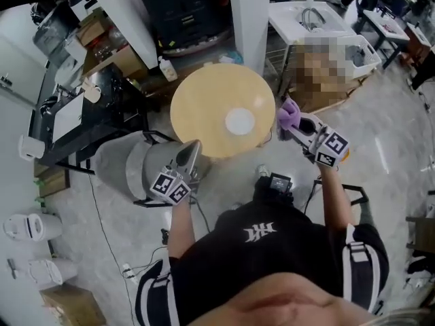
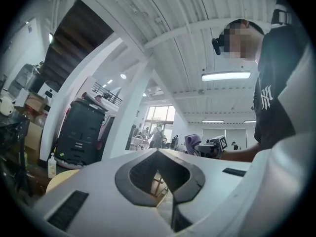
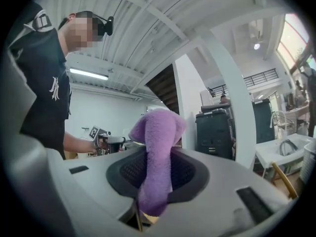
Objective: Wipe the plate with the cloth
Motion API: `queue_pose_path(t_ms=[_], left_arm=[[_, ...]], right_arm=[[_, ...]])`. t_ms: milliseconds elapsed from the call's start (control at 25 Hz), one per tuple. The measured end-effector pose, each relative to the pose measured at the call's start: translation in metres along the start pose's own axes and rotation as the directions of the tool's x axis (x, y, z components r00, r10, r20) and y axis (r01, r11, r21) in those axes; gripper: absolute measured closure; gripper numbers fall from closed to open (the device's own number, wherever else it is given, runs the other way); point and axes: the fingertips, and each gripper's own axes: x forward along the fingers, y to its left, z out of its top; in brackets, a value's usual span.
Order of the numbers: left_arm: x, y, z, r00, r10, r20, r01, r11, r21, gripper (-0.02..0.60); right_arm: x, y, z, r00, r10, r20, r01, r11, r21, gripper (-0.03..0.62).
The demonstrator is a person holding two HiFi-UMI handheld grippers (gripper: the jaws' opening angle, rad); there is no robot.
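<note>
Person [image 1: 272, 243] faces round table [image 1: 204, 107] bearing plate [image 1: 239, 121], pale floor [image 1: 380, 161] around.

cloth [image 3: 158, 142] end hidden inside right gripper [image 3: 156, 174]

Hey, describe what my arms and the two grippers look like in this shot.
The left claw and right claw are pale grey tapering shells lined with dark textured pads. Each carries a white cube printed with black square markers. You wear a black short-sleeved T-shirt with white stripes on the sleeves and a white logo. Your forearms are uncovered.
</note>
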Motion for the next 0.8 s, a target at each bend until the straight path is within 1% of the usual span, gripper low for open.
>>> queue_pose_path(t_ms=[80, 160, 280, 400, 520, 600, 680, 720, 800], left_arm=[[-0.015, -0.008, -0.01, 1.0, -0.017, 0.005, 0.017, 1.0, -0.004, 0.568], [-0.038, -0.025, -0.016, 1.0, -0.017, -0.008, 0.017, 1.0, -0.009, 0.568], [-0.057, -0.057, -0.012, 1.0, -0.006, -0.027, 0.006, 1.0, -0.008, 0.568], [-0.069, -0.082, -0.004, 0.999, 0.009, -0.037, -0.008, 1.0, 0.022, 0.568], [-0.092, -0.107, -0.015, 0.997, 0.04, -0.059, -0.038, 0.998, 0.047, 0.568], [-0.107, -0.131, -0.024, 0.995, 0.069, -0.074, -0.068, 0.998, 0.008, 0.568], [-0.117, -0.157, -0.04, 0.994, 0.076, -0.083, -0.081, 0.995, -0.052, 0.568], [-0.119, -0.169, -0.051, 0.992, 0.08, -0.096, -0.087, 0.993, -0.075, 0.568], [-0.125, -0.189, -0.071, 0.985, 0.092, -0.145, -0.108, 0.989, -0.102, 0.568]], right_arm=[[-0.012, 0.022, -0.013, 0.999, -0.03, -0.021, 0.03, 0.999, 0.014, 0.5], [-0.025, 0.055, -0.02, 0.998, -0.015, -0.054, 0.016, 1.0, 0.018, 0.5], [-0.039, 0.088, -0.016, 0.996, 0.044, -0.082, -0.043, 0.999, 0.017, 0.5], [-0.045, 0.111, -0.011, 0.988, 0.117, -0.098, -0.12, 0.993, -0.016, 0.5], [-0.064, 0.143, -0.026, 0.967, 0.201, -0.154, -0.213, 0.975, -0.063, 0.499], [-0.087, 0.168, -0.042, 0.947, 0.269, -0.177, -0.28, 0.959, -0.042, 0.499], [-0.113, 0.189, -0.053, 0.931, 0.33, -0.152, -0.334, 0.942, 0.001, 0.499], [-0.126, 0.197, -0.055, 0.928, 0.357, -0.107, -0.356, 0.934, 0.034, 0.499], [-0.149, 0.212, -0.058, 0.914, 0.403, 0.034, -0.404, 0.905, 0.13, 0.499]])
